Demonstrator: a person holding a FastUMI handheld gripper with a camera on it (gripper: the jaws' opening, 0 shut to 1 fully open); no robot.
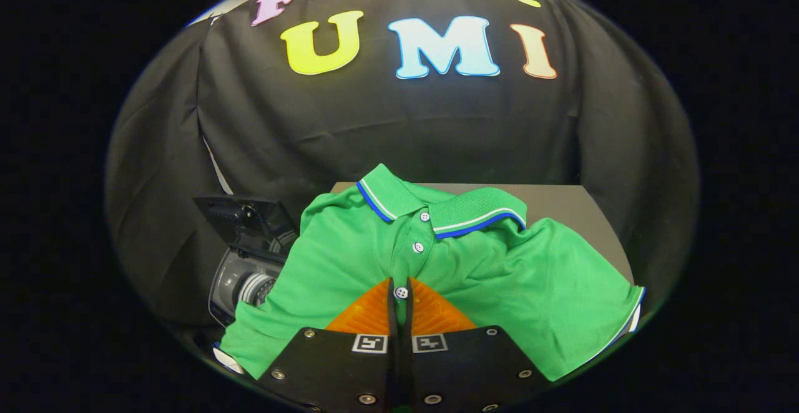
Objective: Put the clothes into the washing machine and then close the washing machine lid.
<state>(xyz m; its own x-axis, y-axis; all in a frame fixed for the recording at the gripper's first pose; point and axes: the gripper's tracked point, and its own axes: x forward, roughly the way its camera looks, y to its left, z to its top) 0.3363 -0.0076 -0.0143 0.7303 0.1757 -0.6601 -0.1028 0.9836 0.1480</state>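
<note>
Shirt pinched, not yet in washer

Green polo shirt [499, 263] lies spread on grey table [574, 204], claw [401, 297] pressed together on its placket fabric w/ button between the tips. Washing machine [249, 263] sits just left of shirt, lid up. Judged: grasp done; lift, drop-in & lid closing all left.

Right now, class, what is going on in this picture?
A hand-held gripper is closed on the front placket of a green polo shirt, its fingers pinching the fabric near a button. The shirt lies spread over a grey table. Beside it sits the washing machine with its lid open. The shirt is not yet inside.
</note>
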